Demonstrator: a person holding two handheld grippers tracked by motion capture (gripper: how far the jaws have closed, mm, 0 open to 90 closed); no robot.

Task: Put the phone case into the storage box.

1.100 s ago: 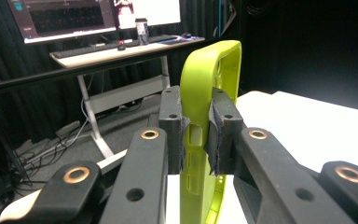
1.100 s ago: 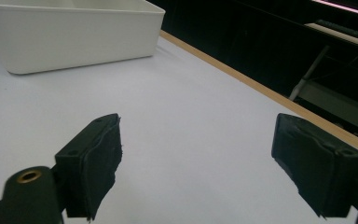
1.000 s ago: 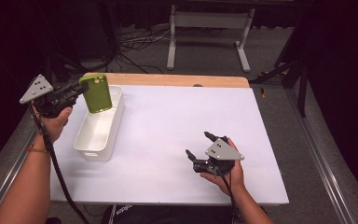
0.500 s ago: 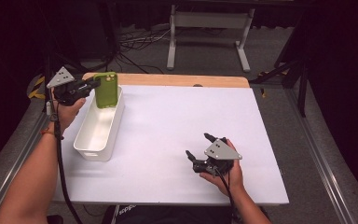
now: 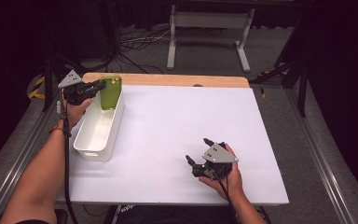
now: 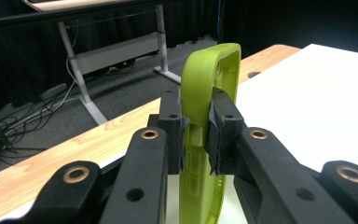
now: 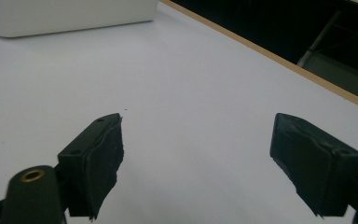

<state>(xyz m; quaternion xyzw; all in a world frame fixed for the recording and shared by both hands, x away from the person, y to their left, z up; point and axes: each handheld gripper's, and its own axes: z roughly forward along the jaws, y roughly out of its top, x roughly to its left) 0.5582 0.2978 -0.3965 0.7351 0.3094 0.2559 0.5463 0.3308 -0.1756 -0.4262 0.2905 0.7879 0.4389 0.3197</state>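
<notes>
A lime-green phone case stands upright over the far end of the white bin. My left gripper is shut on one long edge of the case, at the table's far left. In the left gripper view both pads pinch the green case, which rises between the jaws. My right gripper rests low near the front of the white table, jaws wide apart. In the right gripper view its fingertips hover over bare white surface with nothing between them.
The white bin shows at the top left of the right gripper view. A wooden strip edges the table's far side. Beyond it stand a metal frame and cables on the floor. Rails run along both table sides.
My left gripper has carried the green case toward the far end of the bin and lowered it. The right gripper has stayed where it was.
</notes>
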